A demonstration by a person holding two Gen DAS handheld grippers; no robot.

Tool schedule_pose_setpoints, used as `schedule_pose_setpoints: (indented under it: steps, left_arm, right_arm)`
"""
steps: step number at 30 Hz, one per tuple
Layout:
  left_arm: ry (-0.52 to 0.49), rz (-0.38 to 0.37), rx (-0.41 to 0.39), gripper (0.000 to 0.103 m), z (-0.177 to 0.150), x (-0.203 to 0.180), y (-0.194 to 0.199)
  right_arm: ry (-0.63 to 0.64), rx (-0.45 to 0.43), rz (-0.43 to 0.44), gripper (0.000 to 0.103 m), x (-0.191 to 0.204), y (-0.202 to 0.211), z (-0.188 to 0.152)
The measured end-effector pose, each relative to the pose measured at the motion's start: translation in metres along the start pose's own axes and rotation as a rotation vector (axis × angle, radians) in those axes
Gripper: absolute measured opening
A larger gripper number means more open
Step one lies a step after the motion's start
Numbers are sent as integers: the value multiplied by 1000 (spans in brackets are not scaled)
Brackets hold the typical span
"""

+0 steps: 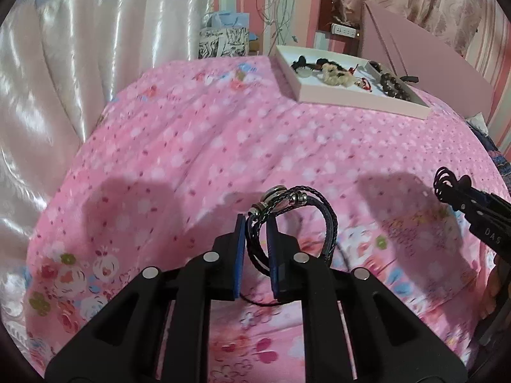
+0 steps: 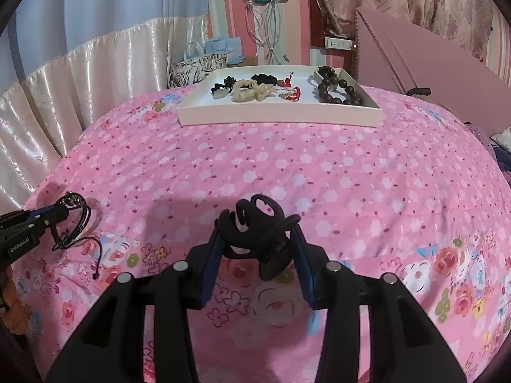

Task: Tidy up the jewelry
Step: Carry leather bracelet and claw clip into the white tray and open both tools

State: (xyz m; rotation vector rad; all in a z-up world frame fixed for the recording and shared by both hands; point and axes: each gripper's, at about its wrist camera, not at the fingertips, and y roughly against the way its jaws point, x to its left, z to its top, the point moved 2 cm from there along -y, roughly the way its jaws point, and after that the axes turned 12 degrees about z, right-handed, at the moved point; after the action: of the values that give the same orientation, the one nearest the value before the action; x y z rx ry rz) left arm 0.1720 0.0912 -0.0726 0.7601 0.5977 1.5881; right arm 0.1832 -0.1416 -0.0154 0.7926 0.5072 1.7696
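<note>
My left gripper (image 1: 257,223) is shut on a black braided leather bracelet (image 1: 330,223) with silver clasps, held just above the pink flowered bedspread (image 1: 207,146); its cords loop over the right finger. From the right wrist view this same bracelet (image 2: 76,220) hangs at the far left. My right gripper (image 2: 258,226) is shut on a black hair claw clip (image 2: 255,226), which the left wrist view shows at its right edge as the clip (image 1: 445,185). A white tray (image 2: 274,115) at the far side of the bed holds a dark wooden bead bracelet (image 2: 338,91), cream and black hair pieces and red items.
A pink board (image 2: 424,60) leans behind the tray on the right. Shiny cream curtain (image 1: 48,95) runs along the left. A flowered bag (image 2: 191,67) and hanging cables (image 2: 268,32) stand beyond the bed. Bare bedspread lies between the grippers and the tray.
</note>
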Motion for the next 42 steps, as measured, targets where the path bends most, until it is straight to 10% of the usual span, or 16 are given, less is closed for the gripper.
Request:
schedule_pose_setpoints:
  steps: [14,24,42]
  left_arm:
    - [26,-110,-79,11,140,-58,28]
    - [116,-208,-111,11,238,-113,-23]
    - [-11,-22,26,11,214,-155,-145]
  right_arm:
    - [9,-65,12,43,-55,3,121]
    - [-6,-142,-43,43,-91,-48,210]
    - [26,28,-85,43,-111,-145,184]
